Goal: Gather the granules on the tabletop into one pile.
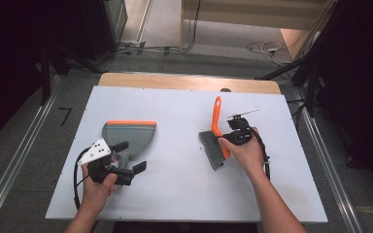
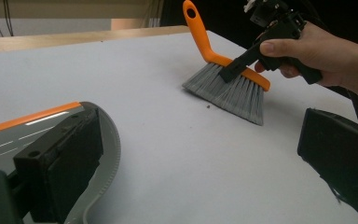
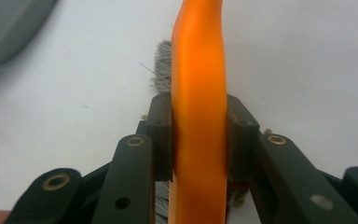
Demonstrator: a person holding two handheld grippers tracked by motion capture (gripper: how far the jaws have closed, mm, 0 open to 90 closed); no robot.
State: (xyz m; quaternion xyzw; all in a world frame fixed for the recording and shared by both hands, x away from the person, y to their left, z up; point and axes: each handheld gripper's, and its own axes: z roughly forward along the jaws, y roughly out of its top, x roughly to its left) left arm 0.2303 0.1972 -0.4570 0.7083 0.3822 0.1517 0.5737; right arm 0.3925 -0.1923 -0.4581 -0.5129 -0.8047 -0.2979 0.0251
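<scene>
A hand brush [image 1: 215,127] with an orange handle and grey bristles stands with its bristles on the white table [image 1: 184,184], right of centre. My right gripper [image 1: 227,141] is shut on the brush's orange back [image 3: 199,70], one pad on each side. The left gripper view shows the same grip [image 2: 242,65] on the brush [image 2: 228,91]. A grey dustpan [image 1: 128,132] with an orange lip lies at the left. My left gripper [image 1: 130,156] is open at the pan's handle end; one jaw lies over the dustpan [image 2: 0,140], the other stands far to the right.
A tiny dark speck [image 2: 208,107] lies on the table near the bristles. A wooden strip [image 1: 189,81] runs along the table's far edge. Metal rails [image 1: 14,165] flank the table on the floor, and cables [image 1: 267,47] lie beyond it.
</scene>
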